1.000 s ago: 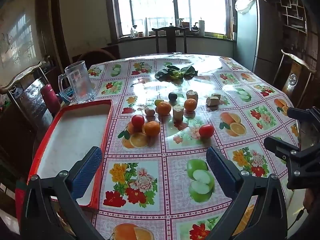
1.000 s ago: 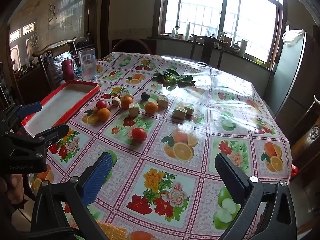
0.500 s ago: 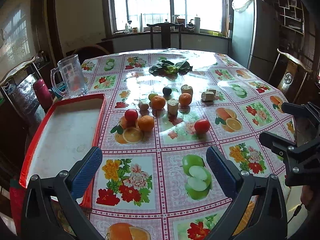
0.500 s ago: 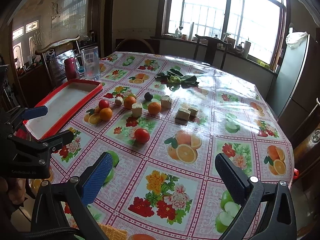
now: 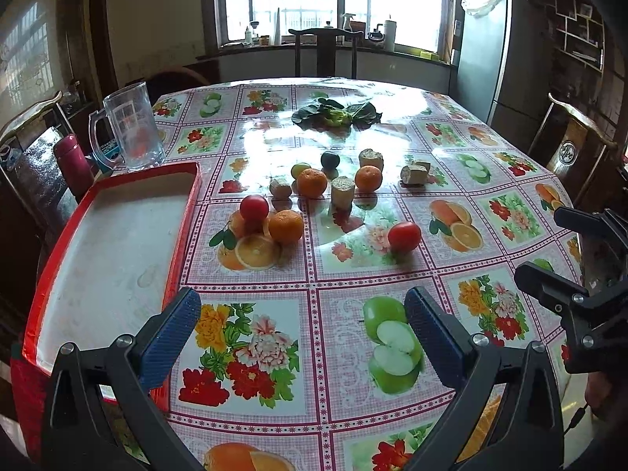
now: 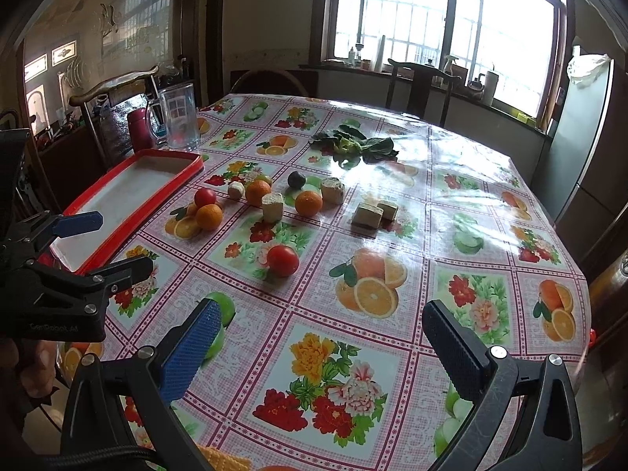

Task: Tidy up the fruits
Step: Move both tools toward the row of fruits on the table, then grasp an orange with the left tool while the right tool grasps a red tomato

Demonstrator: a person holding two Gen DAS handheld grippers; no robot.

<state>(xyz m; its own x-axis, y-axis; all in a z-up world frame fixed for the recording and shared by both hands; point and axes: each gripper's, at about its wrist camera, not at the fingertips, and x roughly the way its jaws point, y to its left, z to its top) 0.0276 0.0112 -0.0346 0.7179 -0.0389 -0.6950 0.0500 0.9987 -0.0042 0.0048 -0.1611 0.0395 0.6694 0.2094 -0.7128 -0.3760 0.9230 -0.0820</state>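
Loose fruit lies mid-table: a red tomato (image 5: 404,236) nearest, an orange (image 5: 286,226) with a second red tomato (image 5: 254,207) behind it, two more oranges (image 5: 311,183) (image 5: 368,177), and a dark plum (image 5: 330,160). Pale cut chunks (image 5: 342,192) stand among them. A red-rimmed tray (image 5: 184,231) with a white floor sits at the left. My left gripper (image 5: 302,327) hovers open over the near tablecloth, holding nothing. My right gripper (image 6: 320,337) is open too, short of the near tomato (image 6: 282,260); the tray (image 6: 157,192) lies to its left.
A clear glass pitcher (image 5: 131,125) and a red flask (image 5: 72,159) stand behind the tray. Leafy greens (image 5: 337,112) lie at the far side. Wooden chairs (image 5: 575,149) ring the table, and a refrigerator (image 5: 482,51) stands at the back right.
Both grippers have edged forward and slightly up over the table, so the fruit sits nearer in both views. Both stay open and empty.
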